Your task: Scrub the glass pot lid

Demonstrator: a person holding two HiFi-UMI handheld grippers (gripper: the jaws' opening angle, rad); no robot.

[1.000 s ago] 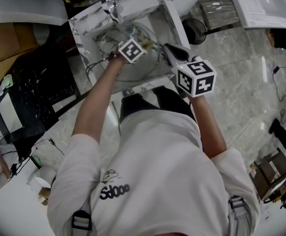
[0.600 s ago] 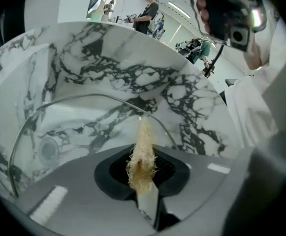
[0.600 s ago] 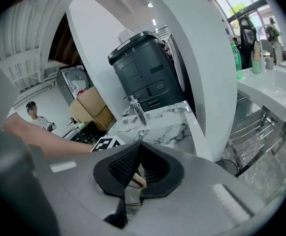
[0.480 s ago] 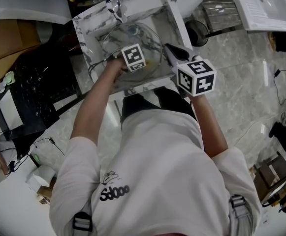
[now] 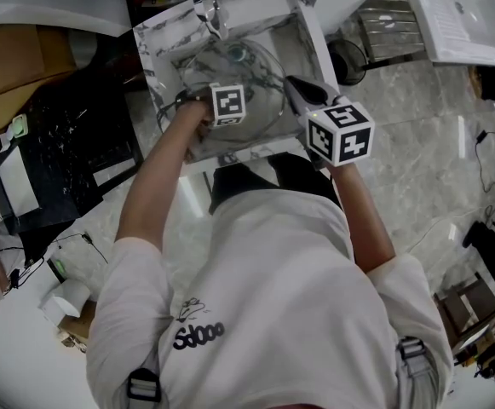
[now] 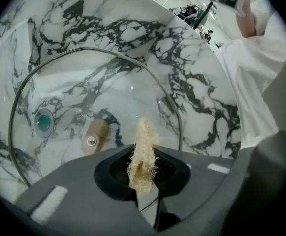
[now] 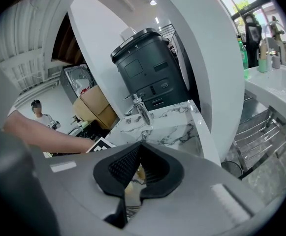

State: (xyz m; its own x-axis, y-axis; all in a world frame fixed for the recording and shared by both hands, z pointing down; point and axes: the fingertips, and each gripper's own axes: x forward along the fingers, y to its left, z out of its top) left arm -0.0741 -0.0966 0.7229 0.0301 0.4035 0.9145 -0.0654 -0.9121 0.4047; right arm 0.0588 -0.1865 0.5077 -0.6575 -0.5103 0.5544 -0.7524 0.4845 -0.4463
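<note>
The glass pot lid [image 5: 249,62] lies tilted in the marble sink [image 5: 313,39]. Through the left gripper view I see its metal rim [image 6: 147,73], its knob [image 6: 90,138] and the drain [image 6: 45,122] behind the glass. My left gripper [image 6: 142,170] is shut on a tan loofah scrubber [image 6: 142,151], whose tip rests against the glass. In the head view its marker cube [image 5: 227,105] sits over the lid's near left part. My right gripper [image 5: 296,92] is at the lid's right edge, and its jaws [image 7: 139,173] are closed on the rim.
A chrome faucet [image 5: 206,7] stands at the sink's far edge. A black appliance [image 7: 147,68] is behind it. A wire rack [image 5: 383,24] is at the right, cardboard boxes [image 5: 8,66] at the left. Another person [image 7: 37,114] stands far off.
My left gripper with the scrubber has slid across the lid, away from the faucet and toward the sink's near left side. The right gripper has stayed in place.
</note>
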